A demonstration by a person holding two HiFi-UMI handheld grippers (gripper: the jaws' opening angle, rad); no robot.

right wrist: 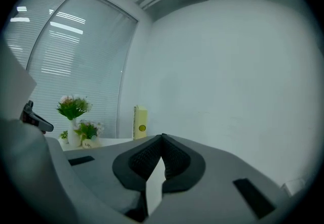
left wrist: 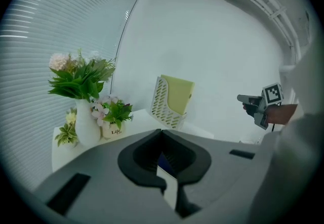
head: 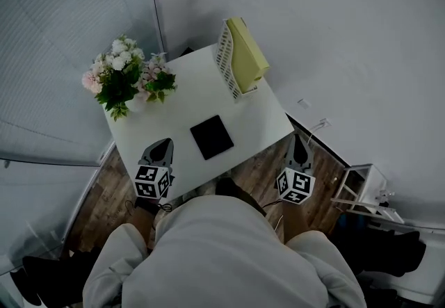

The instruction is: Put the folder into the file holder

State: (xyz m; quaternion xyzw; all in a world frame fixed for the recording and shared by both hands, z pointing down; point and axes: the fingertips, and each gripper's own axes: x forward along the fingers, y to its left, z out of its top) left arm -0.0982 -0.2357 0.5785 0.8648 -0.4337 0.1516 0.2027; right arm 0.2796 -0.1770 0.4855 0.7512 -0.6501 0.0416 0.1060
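Left tongs (left wrist: 162, 131) are sitting pressed together, nothing pinched, and we're hovering them over the near edge of the counter (head: 201, 87); right tongs (right wrist: 162, 136) are likewise pressed together and empty, and we're holding them off to the side, out over the wooden floor (head: 259, 169), clear of everything. We're seeing a yellow folder (head: 247, 56) standing on edge inside the white file holder (head: 224, 58) at the far corner, and the holder's slotted wall is probably keeping it from flopping over. Nearer us, a flat black item (head: 211, 137) is lying on the counter, well apart from the holder; we're not managing to tell whether it's a second folder. Flowers (head: 126, 80) are crowding the far left corner, so any approach to the holder is looking easier from the right. With both tongs empty and close to our body, we're judging that either the job is finishing or a fresh pick is about to begin.
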